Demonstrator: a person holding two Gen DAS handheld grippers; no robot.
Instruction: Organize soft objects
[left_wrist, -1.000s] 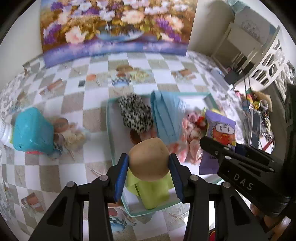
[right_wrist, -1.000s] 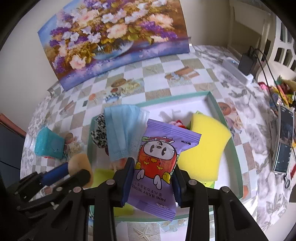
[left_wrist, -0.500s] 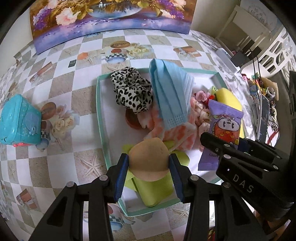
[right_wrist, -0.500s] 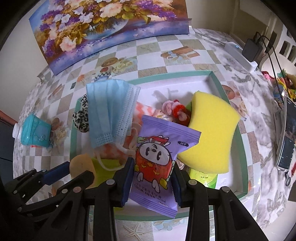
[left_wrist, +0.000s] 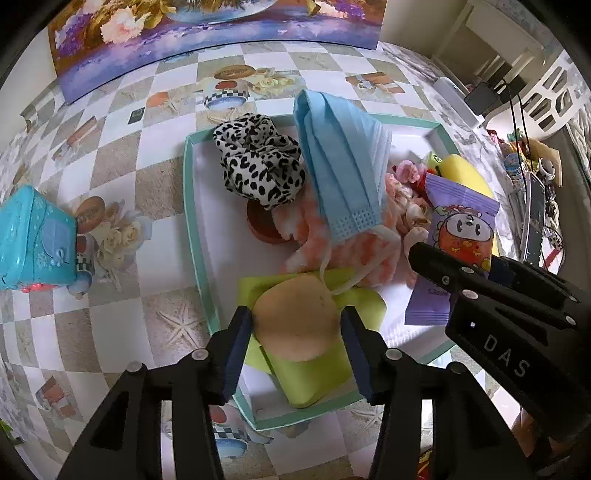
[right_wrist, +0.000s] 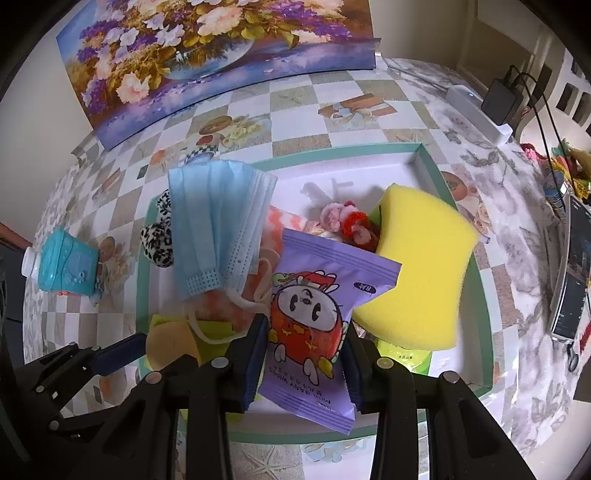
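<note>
A teal-rimmed white tray (left_wrist: 192, 221) holds a blue face mask (left_wrist: 343, 166), a leopard-print scrunchie (left_wrist: 258, 166), a fluffy orange-white cloth (left_wrist: 306, 236), a yellow sponge (right_wrist: 421, 266) and a lime-green pouch (left_wrist: 310, 380). My left gripper (left_wrist: 295, 325) points down over the tray's near left corner. Its jaws are opening around a tan round puff (left_wrist: 295, 321), which lies on the green pouch with thin gaps at the pads. My right gripper (right_wrist: 306, 332) is shut on a purple wipes packet (right_wrist: 317, 295) low over the tray's front, its jaws beginning to open.
A teal plastic box (left_wrist: 33, 236) stands on the checkered tablecloth left of the tray. A flower painting (right_wrist: 221, 55) leans at the back. A white power strip (right_wrist: 476, 110) and a dark phone (right_wrist: 572, 277) lie to the right.
Both grippers came down toward the tray. The puff now sits on the green pouch and the left pads have drawn slightly away from it. The packet has sunk lower over the tray's front.
</note>
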